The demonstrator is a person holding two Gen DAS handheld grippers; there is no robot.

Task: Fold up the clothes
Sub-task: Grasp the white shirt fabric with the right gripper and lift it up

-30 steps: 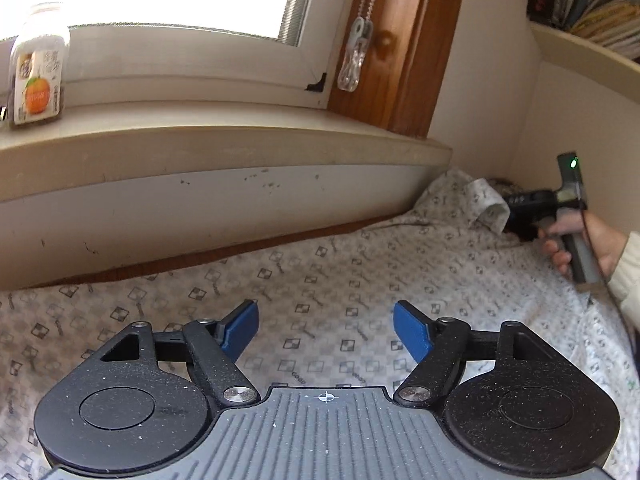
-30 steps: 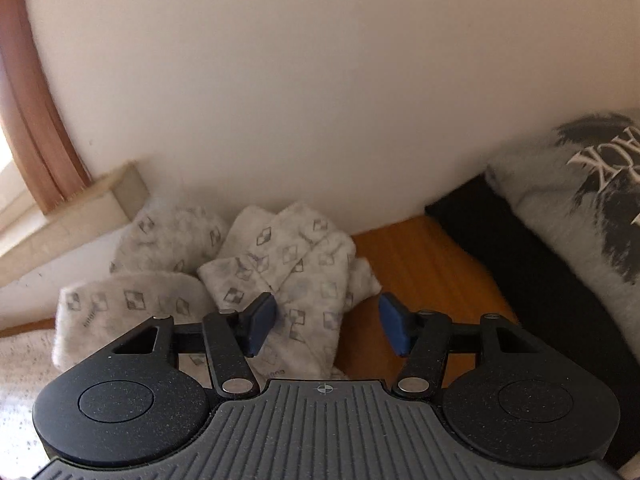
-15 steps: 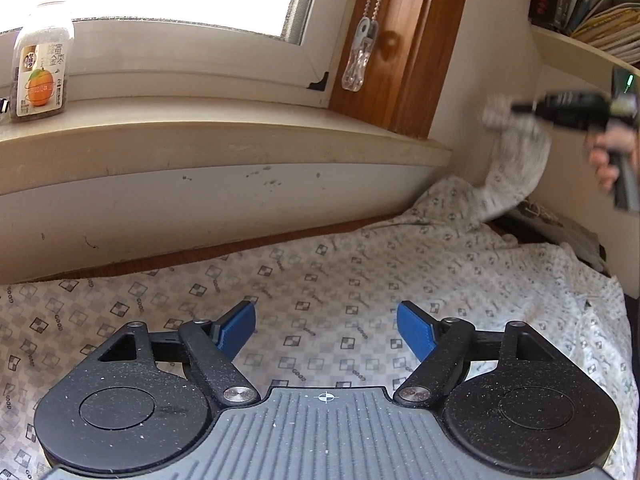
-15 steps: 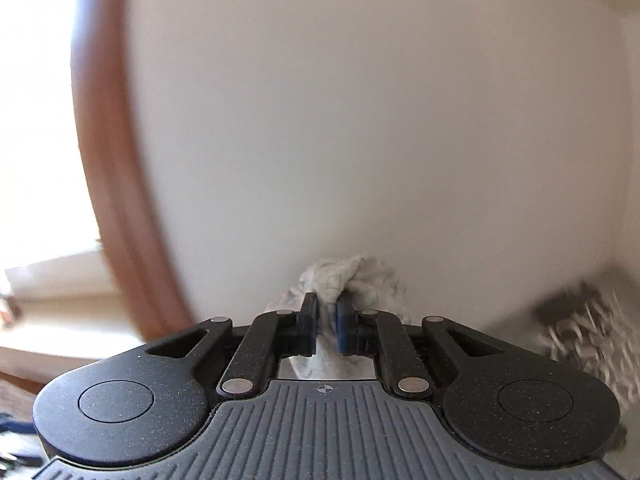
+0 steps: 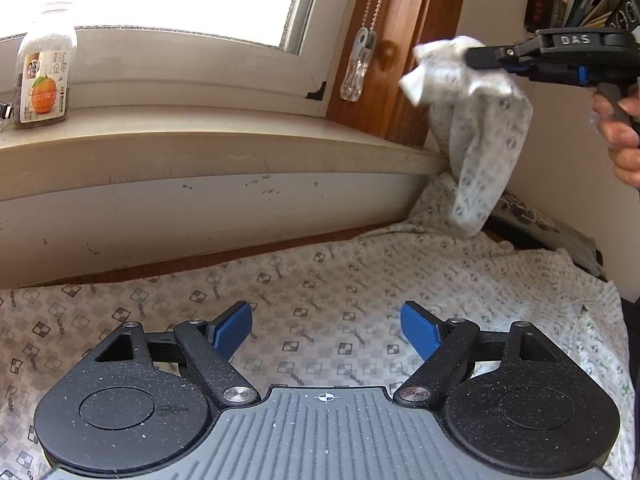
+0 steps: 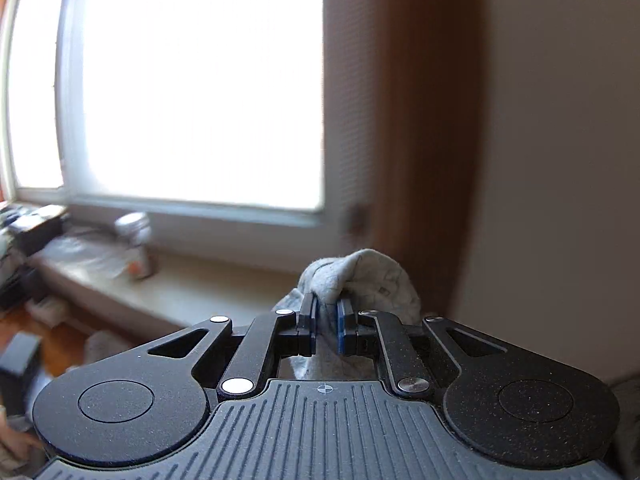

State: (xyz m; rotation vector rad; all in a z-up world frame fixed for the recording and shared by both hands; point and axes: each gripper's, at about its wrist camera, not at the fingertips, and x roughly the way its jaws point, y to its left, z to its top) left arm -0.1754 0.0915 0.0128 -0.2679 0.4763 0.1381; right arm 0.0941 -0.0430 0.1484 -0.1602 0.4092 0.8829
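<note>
Lifting off the bed, the right gripper (image 6: pixel 326 320) is pinching the pale patterned cotton garment's sleeve (image 5: pixel 476 132), having just clamped on it, probably starting a fold; the left gripper (image 5: pixel 326 326) is hovering wide open above the spread body (image 5: pixel 320 280).

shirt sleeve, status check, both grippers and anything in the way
Right gripper shut on shirt sleeve, lifted clear. Left gripper open, empty, over the shirt laid flat. Nothing in the way.
</note>
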